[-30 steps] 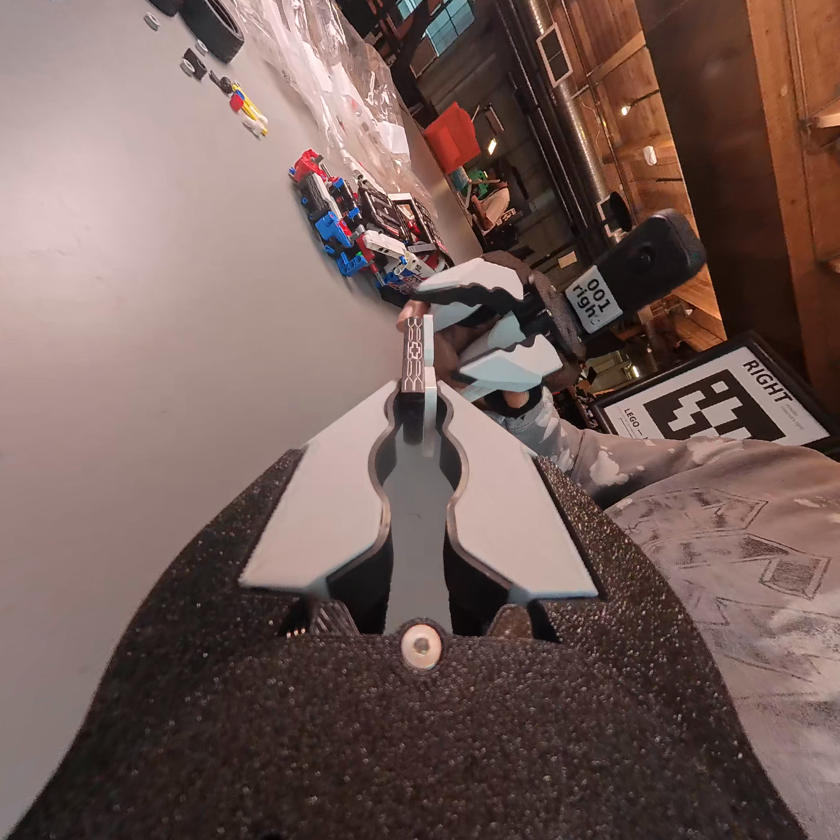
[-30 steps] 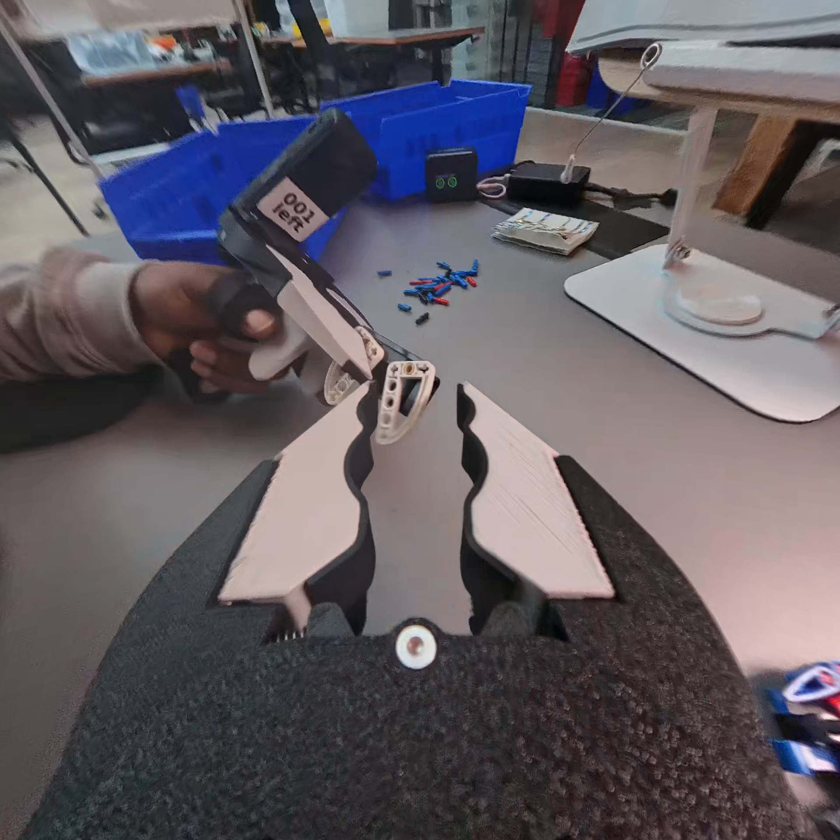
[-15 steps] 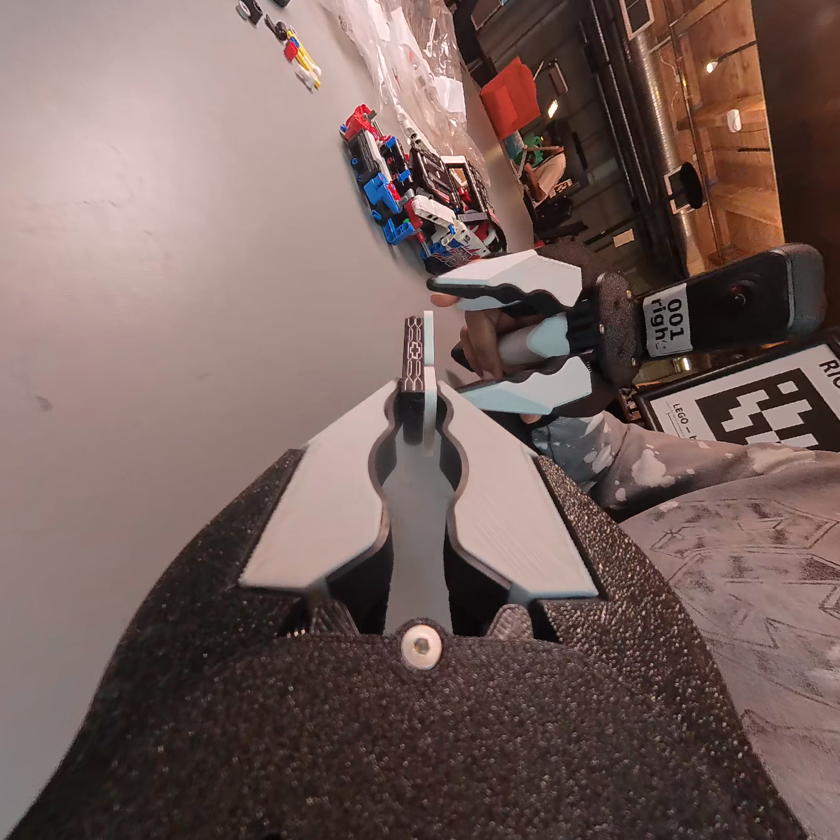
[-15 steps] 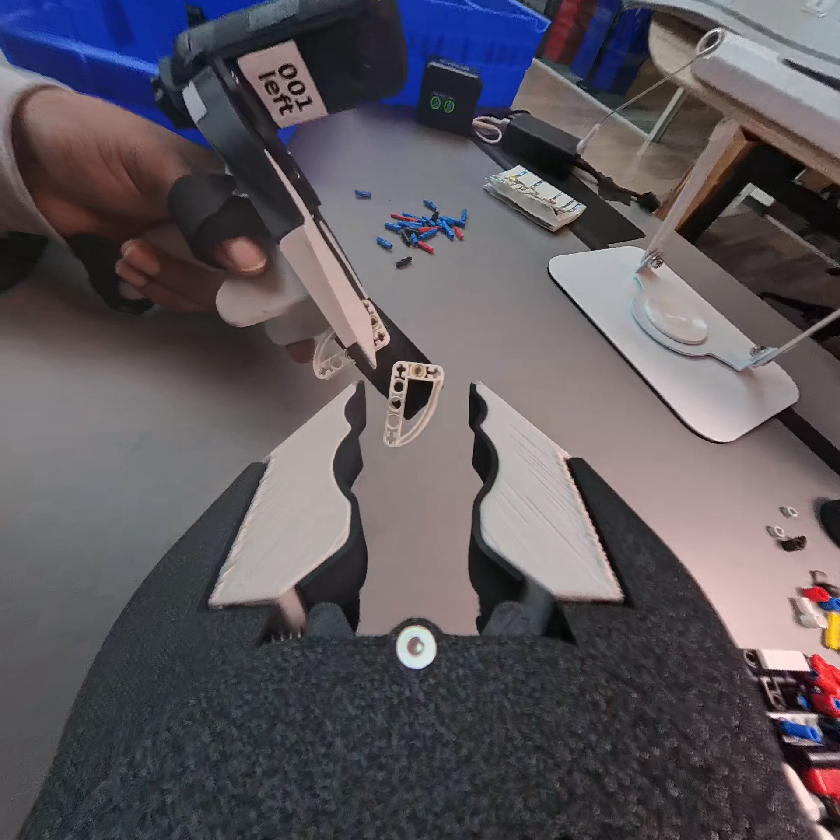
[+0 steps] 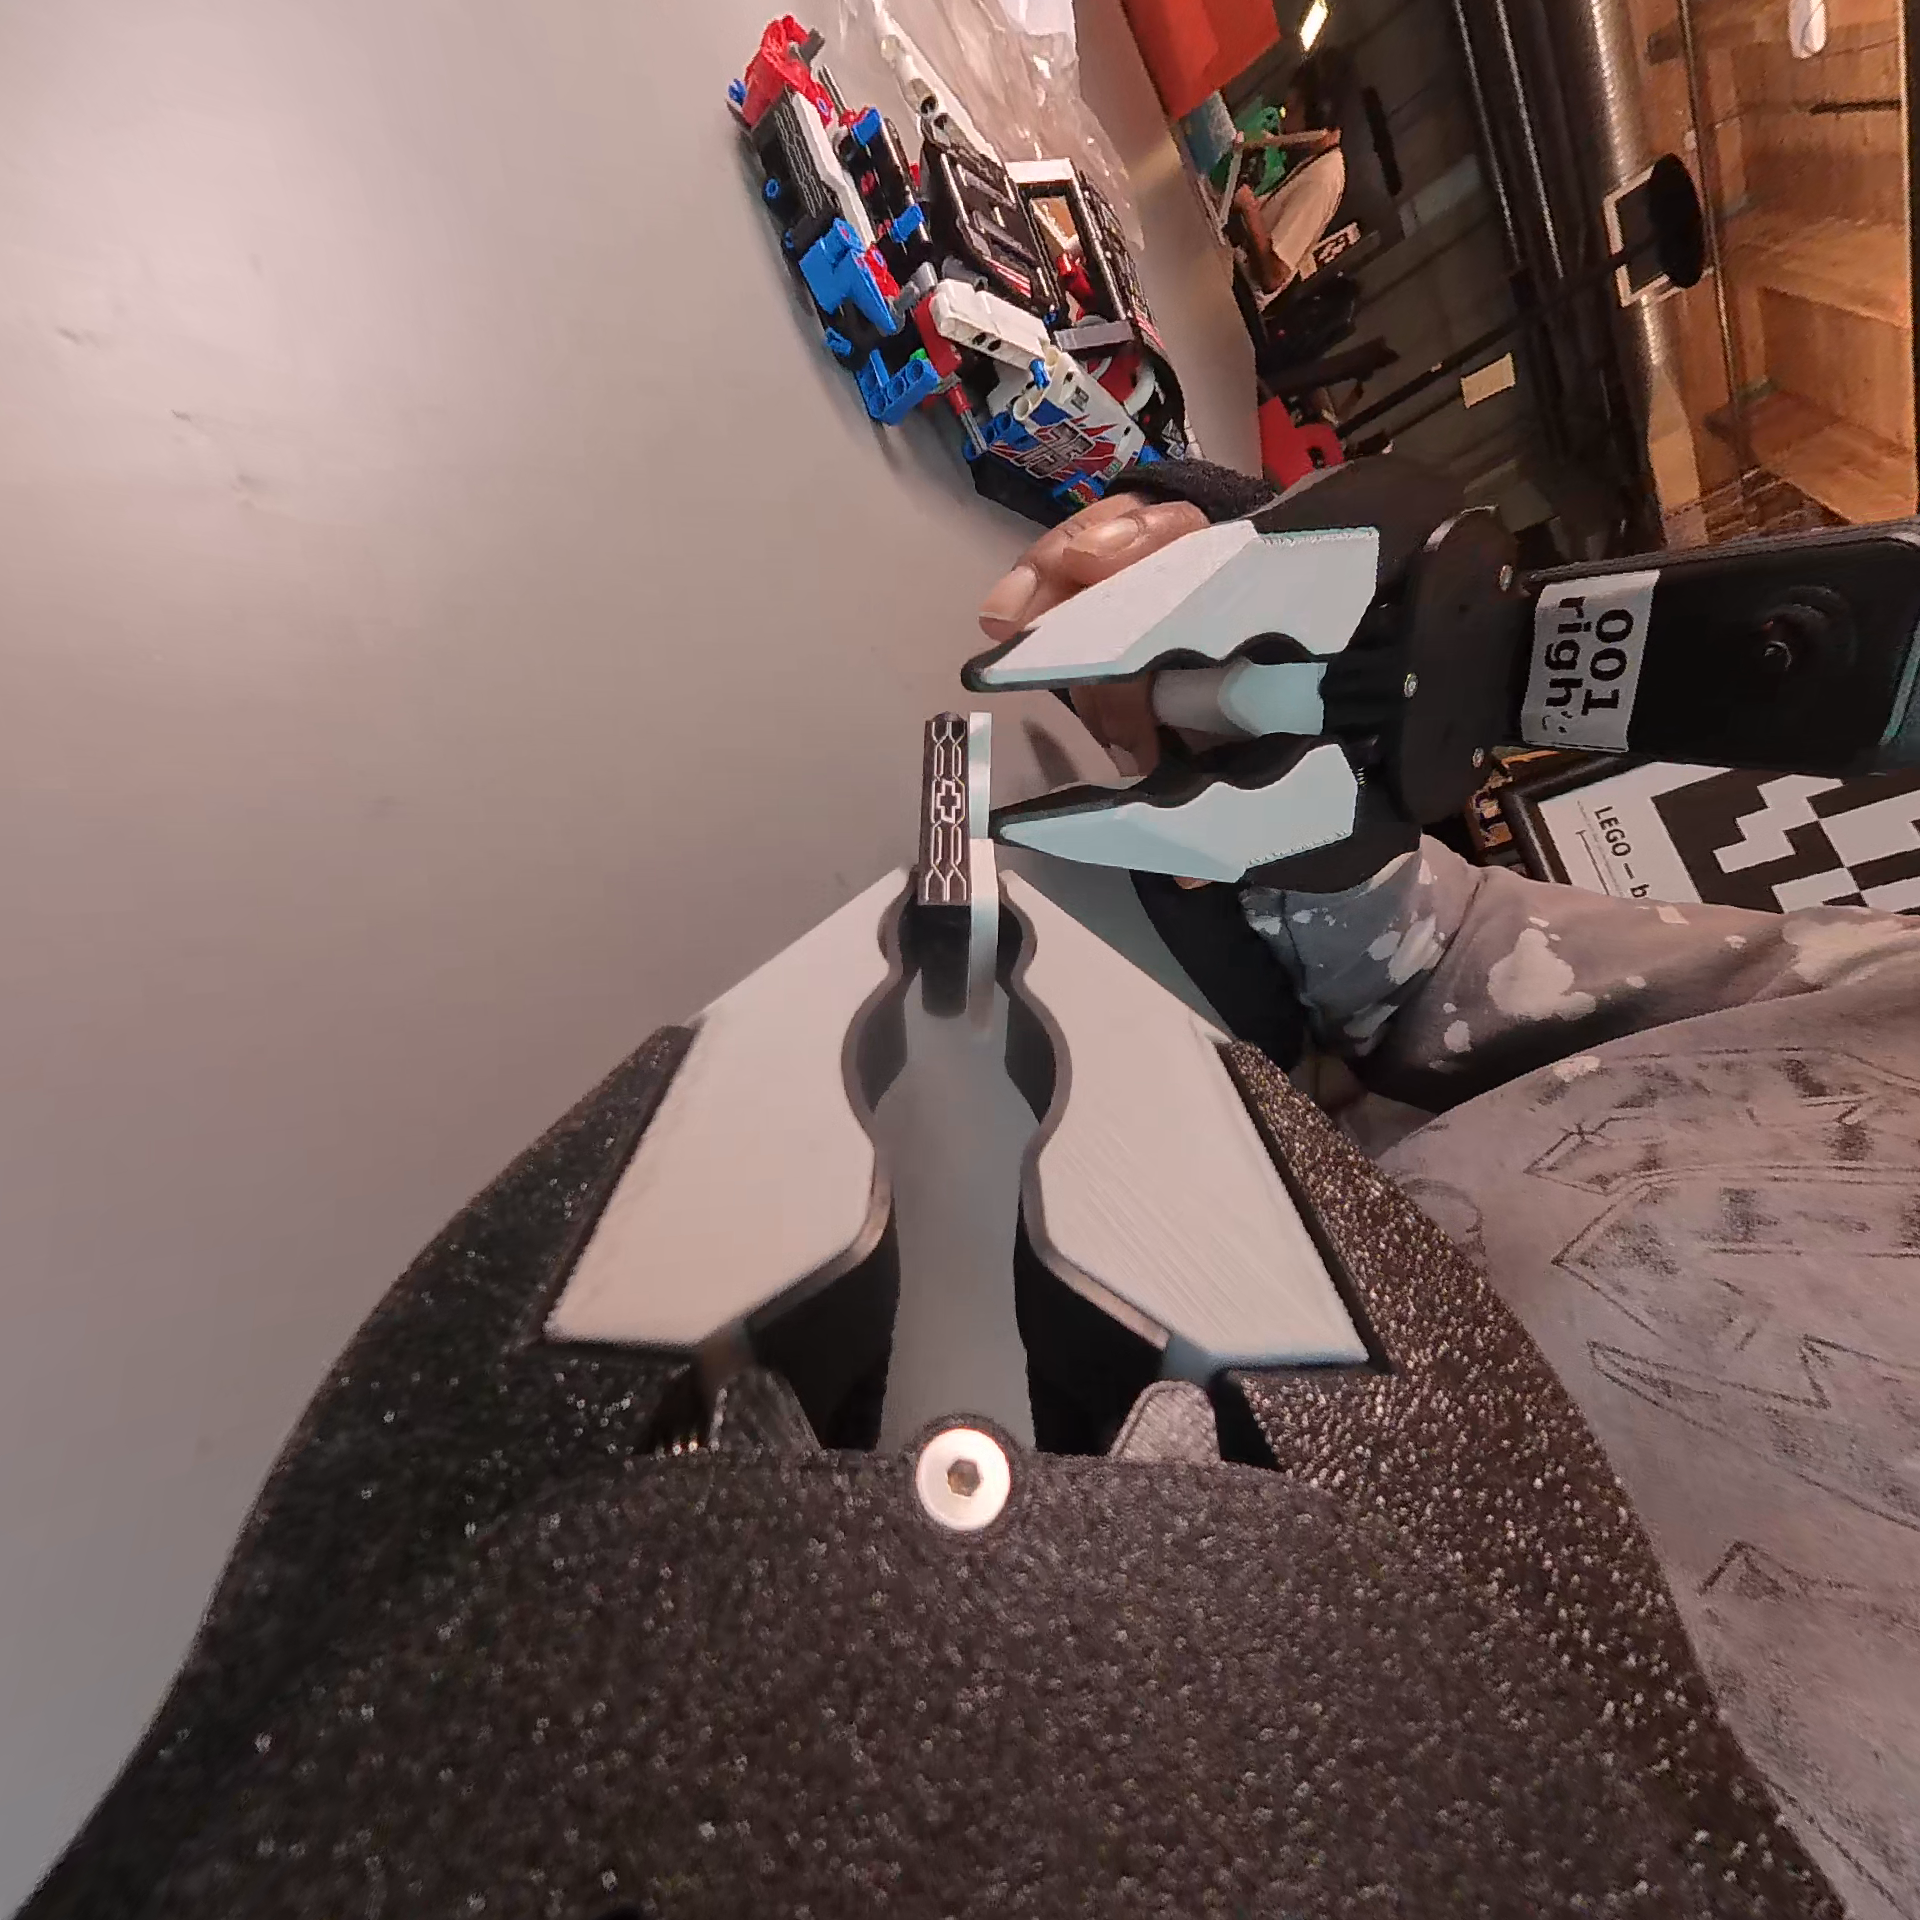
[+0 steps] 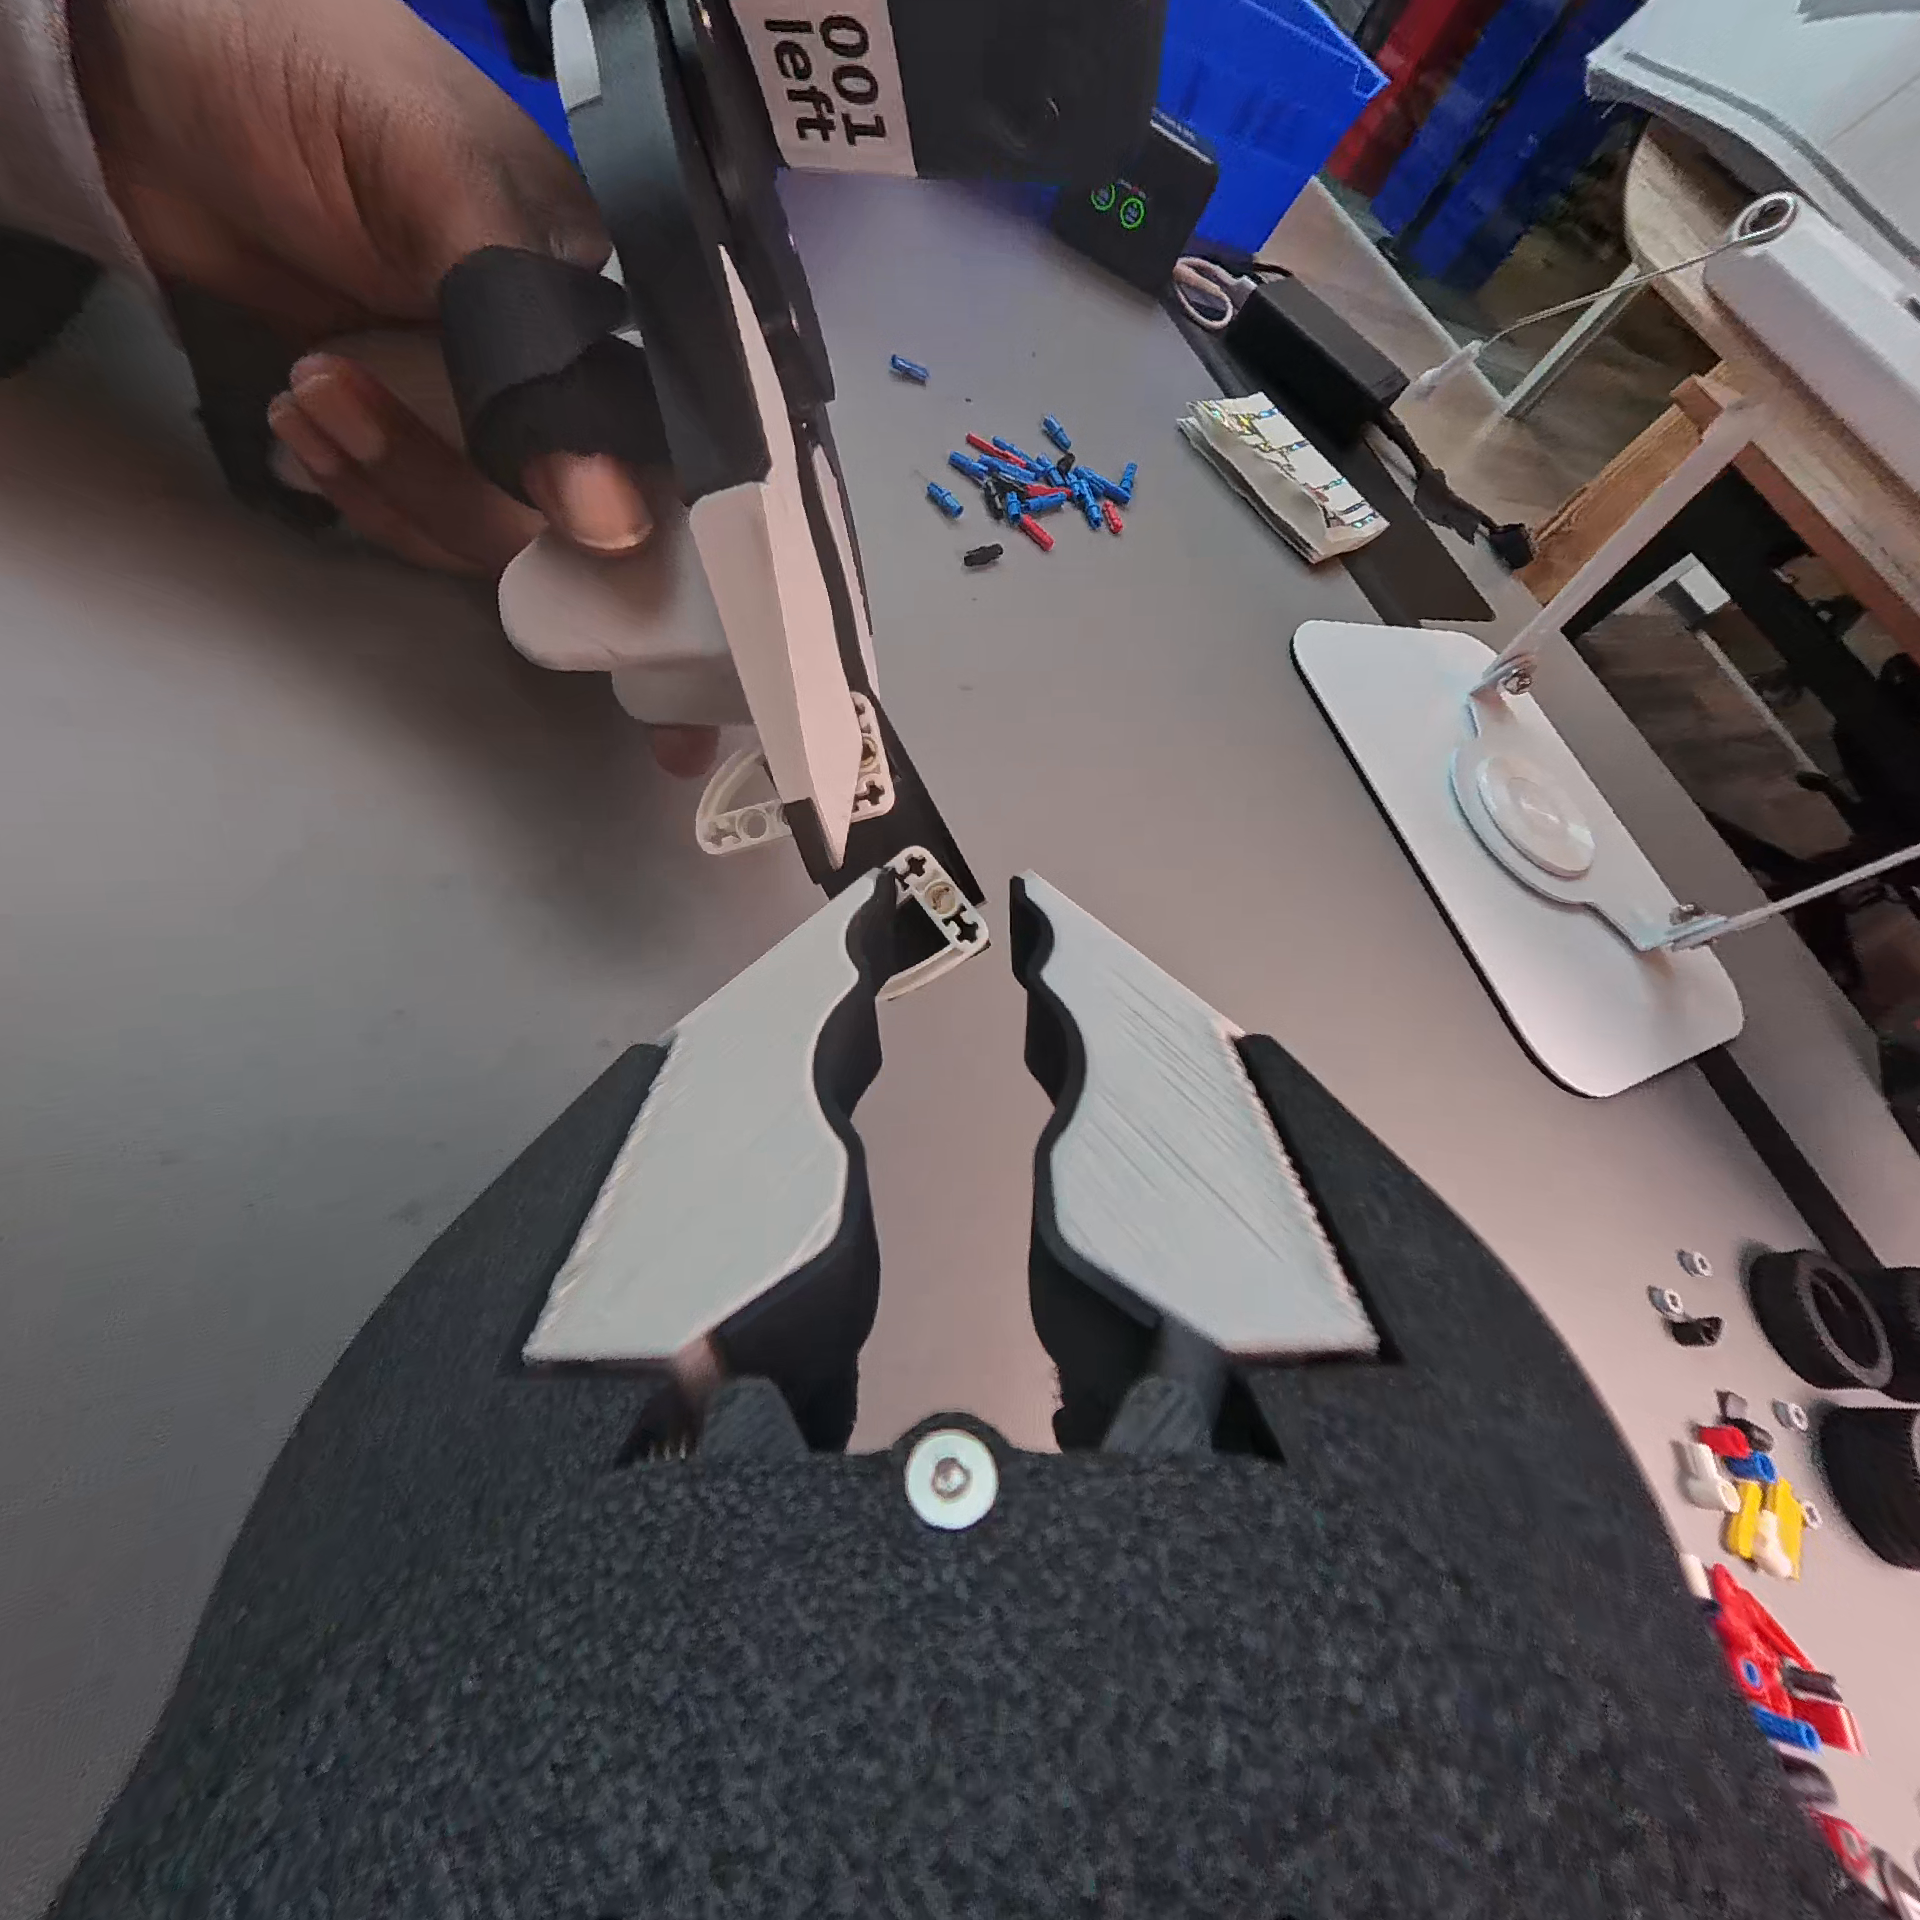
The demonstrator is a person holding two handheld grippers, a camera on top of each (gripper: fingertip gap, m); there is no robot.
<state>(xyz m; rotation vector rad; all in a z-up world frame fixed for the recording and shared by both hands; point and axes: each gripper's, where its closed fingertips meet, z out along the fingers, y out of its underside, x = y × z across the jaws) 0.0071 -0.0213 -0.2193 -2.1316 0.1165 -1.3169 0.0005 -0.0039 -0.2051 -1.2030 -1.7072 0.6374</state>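
Note:
My left gripper [image 5: 954,902] is shut on a small assembly: a black patterned part [image 5: 945,821] with a white panel [image 5: 980,810] flat against it, held above the grey table [image 5: 364,623]. My right gripper [image 6: 951,888] is open. In the right wrist view the assembly's white curved panel [image 6: 935,920] sits between its fingertips, next to the left finger. In the left wrist view the right gripper [image 5: 982,750] comes in from the right, and its lower fingertip [image 5: 1013,826] is at the white panel. The left gripper [image 6: 831,847] shows close above in the right wrist view.
A part-built red, blue, white and black toy car [image 5: 935,281] lies farther along the table. A pile of blue and red pins [image 6: 1039,483], a folded booklet [image 6: 1278,478], a white lamp base [image 6: 1507,831], black tyres [image 6: 1829,1330] and small loose parts [image 6: 1756,1496] lie around. Both grippers' tips are close together, under 4 cm apart.
The two grippers have closed in on each other. The right gripper has come up to the held assembly, so its white panel now sits between the open fingertips. The left gripper stays shut.

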